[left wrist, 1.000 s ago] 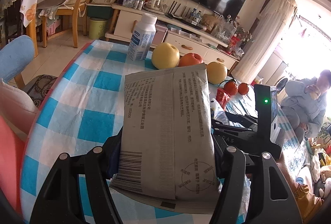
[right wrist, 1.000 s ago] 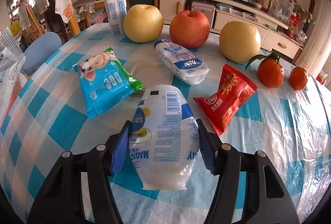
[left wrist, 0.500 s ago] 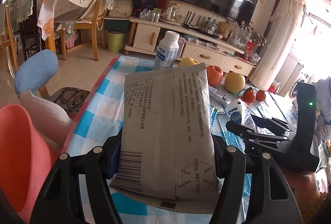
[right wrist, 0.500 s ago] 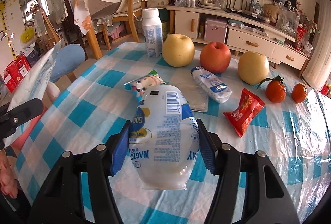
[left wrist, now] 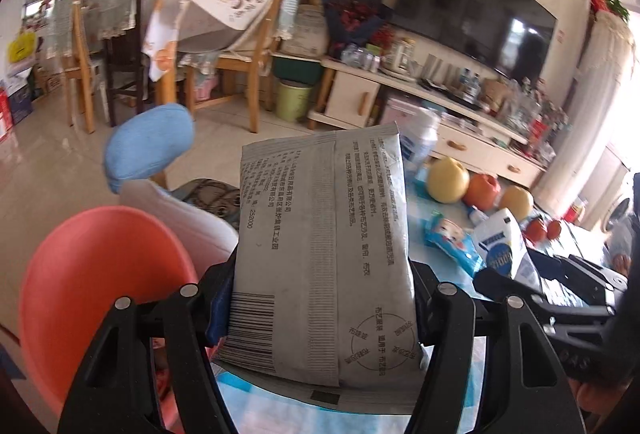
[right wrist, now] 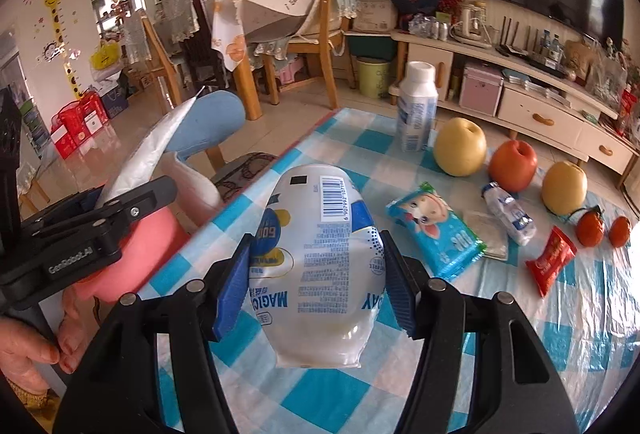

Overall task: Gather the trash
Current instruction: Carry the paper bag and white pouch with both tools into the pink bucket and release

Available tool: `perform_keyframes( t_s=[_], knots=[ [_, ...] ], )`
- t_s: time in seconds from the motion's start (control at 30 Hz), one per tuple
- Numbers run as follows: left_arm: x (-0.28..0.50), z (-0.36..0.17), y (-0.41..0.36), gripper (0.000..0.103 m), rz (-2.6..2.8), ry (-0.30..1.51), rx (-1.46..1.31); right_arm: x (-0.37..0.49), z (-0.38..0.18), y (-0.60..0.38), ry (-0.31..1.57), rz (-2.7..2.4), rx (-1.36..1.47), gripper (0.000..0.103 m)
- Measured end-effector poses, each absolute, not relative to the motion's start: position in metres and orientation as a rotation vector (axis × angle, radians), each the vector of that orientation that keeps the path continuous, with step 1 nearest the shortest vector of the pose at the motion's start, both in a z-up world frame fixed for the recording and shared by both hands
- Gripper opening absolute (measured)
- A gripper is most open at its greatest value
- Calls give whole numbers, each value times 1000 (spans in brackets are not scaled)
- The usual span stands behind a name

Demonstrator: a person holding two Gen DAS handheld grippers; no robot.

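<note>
My left gripper (left wrist: 320, 298) is shut on a grey printed packet (left wrist: 324, 246), held up beside the table's left edge, over an orange-red bin (left wrist: 100, 274). My right gripper (right wrist: 316, 274) is shut on a white and blue milk pouch (right wrist: 316, 258) above the checked table (right wrist: 560, 334). The left gripper (right wrist: 92, 222) with its packet (right wrist: 148, 149) shows at left in the right wrist view, above the pink bin (right wrist: 148, 238). On the table lie a blue snack packet (right wrist: 436, 230), a small white pouch (right wrist: 508, 213) and a red wrapper (right wrist: 552, 258).
A white bottle (right wrist: 416, 113), two pears (right wrist: 460, 145), an apple (right wrist: 512, 165) and two tangerines (right wrist: 590, 228) stand on the table's far side. A blue-backed chair (right wrist: 212, 121) stands left of the table. A hand (right wrist: 32, 350) holds the left gripper.
Both grippers have pulled back and to the left, off the table's left side. The left gripper with its packet now hangs over the orange-red bin. Both grips are unchanged.
</note>
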State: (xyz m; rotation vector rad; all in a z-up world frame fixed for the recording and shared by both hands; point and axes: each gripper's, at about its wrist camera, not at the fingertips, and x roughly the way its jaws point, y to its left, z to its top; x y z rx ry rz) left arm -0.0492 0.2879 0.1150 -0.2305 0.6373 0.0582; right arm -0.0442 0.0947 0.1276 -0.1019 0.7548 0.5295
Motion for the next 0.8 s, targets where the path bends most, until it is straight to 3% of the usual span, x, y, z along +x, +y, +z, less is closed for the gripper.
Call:
perform_keyframes(
  t_s=[0.4, 0.73, 0.77, 0.8],
  knots=[
    [-79, 103, 426, 67, 374, 695, -440, -72, 129, 229, 767, 711, -238, 62],
    [-96, 78, 487, 70, 481, 746, -574, -80, 105, 304, 833, 838, -337, 62],
    [-96, 76, 489, 72, 487, 752, -584, -82, 100, 312, 838, 833, -367, 63],
    [-96, 74, 491, 72, 492, 757, -591, -82, 96, 318, 843, 825, -386, 72]
  ],
)
